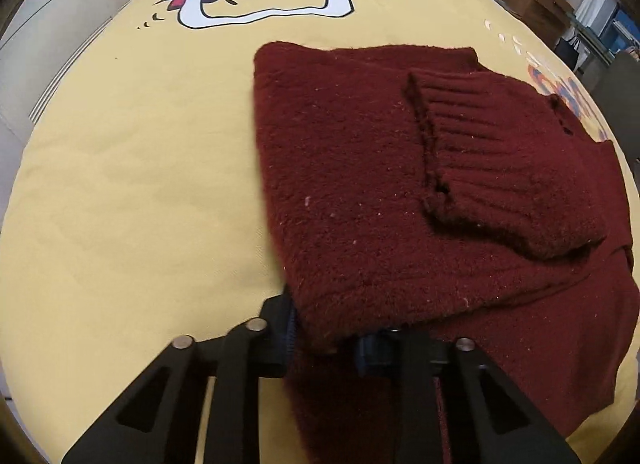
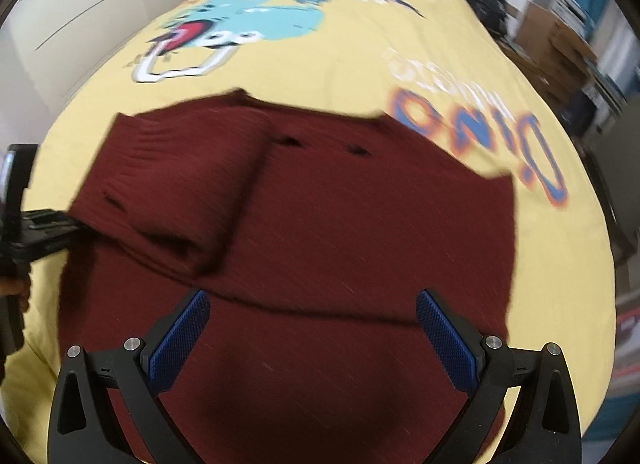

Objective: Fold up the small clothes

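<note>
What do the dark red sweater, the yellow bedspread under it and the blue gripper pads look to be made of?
Sweater: fuzzy knit, probably wool or acrylic; a napped, linty surface and a ribbed cuff show. Bedspread: smooth matte woven cloth, likely cotton, with a flat printed cartoon. Pads on the right gripper: textured blue rubber or plastic, with a fine dotted grid, on black, apparently plastic, linkages.

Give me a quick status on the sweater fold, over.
Left hand-held gripper shut on the sweater edge. Right hand-held gripper open above the sweater, holding nothing. Sleeve folded across the body. Nothing else on the yellow bedspread.
</note>
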Demonstrator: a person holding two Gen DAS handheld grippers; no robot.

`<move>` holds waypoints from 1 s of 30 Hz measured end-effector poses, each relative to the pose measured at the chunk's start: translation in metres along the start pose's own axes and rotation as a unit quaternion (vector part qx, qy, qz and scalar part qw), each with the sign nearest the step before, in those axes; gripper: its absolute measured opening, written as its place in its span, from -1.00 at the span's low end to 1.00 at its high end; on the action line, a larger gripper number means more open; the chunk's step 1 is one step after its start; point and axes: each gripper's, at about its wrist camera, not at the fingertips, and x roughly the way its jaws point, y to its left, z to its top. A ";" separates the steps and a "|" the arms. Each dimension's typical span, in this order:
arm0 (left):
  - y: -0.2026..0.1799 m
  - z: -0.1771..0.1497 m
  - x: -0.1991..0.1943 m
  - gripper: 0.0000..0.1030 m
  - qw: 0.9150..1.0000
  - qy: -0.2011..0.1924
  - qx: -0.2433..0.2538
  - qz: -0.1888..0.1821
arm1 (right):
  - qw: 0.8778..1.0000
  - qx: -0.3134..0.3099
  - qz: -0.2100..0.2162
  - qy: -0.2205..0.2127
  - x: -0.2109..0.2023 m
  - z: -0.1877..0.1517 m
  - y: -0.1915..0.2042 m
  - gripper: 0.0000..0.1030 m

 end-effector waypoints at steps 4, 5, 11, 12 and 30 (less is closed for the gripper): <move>-0.003 0.000 0.001 -0.71 1.000 0.002 0.003 -0.008 | 0.998 -0.056 0.021 -0.004 0.004 0.029 0.040 0.99; -0.002 0.000 0.001 -0.71 1.000 0.004 0.001 -0.012 | 0.997 -0.074 0.033 -0.005 0.007 0.036 0.055 0.99; 0.001 0.000 0.003 -0.71 1.000 0.012 -0.010 -0.023 | 0.987 -0.142 0.069 0.022 0.043 0.063 0.119 0.99; 0.000 0.000 0.003 -0.71 1.000 0.014 -0.009 -0.023 | 0.986 -0.149 0.074 0.027 0.051 0.064 0.125 0.99; 0.011 -0.003 -0.005 -0.71 1.000 0.025 -0.007 -0.018 | 0.988 -0.141 0.040 0.038 0.085 0.069 0.124 -0.64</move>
